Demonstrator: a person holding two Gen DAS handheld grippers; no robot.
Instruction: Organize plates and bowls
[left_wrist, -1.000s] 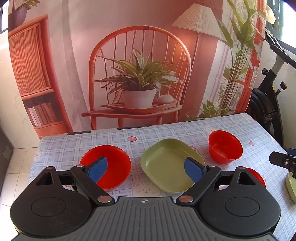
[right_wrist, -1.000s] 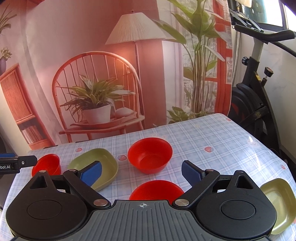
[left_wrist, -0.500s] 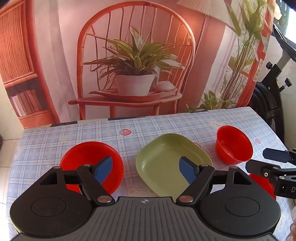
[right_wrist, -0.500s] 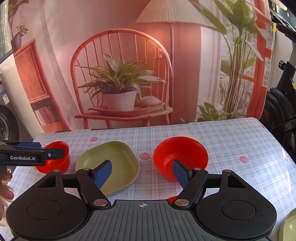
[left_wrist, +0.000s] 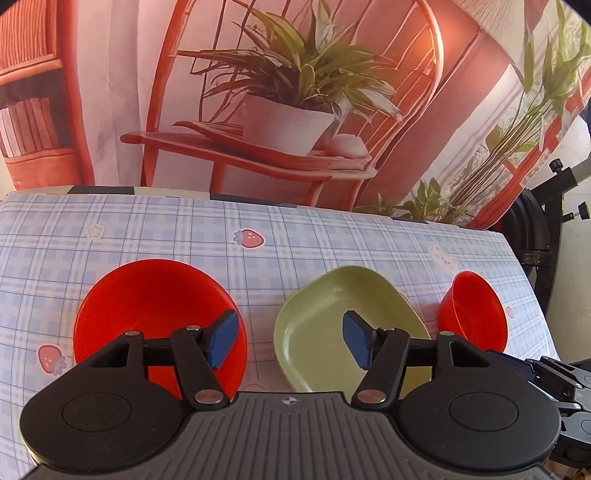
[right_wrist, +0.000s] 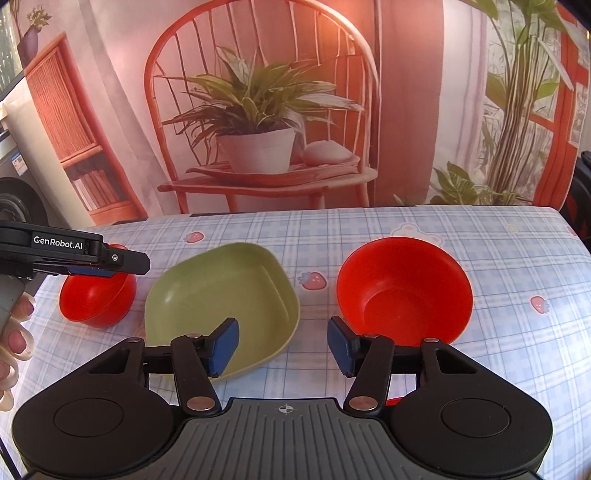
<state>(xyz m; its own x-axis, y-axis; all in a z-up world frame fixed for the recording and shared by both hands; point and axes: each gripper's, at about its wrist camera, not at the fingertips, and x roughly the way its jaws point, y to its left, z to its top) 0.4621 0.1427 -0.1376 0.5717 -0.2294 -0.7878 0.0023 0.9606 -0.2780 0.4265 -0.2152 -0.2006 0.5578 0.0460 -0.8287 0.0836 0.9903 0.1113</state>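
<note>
Nothing looks stacked yet: on the tabletop (right_wrist: 369, 225) the green plate (right_wrist: 218, 291) sits between two red bowls, one (right_wrist: 404, 291) at its 3 o'clock and one (right_wrist: 96, 299) at its 9. The right tool (right_wrist: 282, 345) hovers gaping and empty before plate and bowl. The left tool (left_wrist: 288, 341) is likewise spread wide, empty, over the other bowl's rim, seemingly not yet touching.

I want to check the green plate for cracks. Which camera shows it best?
The right wrist view: the green plate shows nearly whole, only its near edge behind a finger. The left wrist view hides its near part behind the gripper.
</note>
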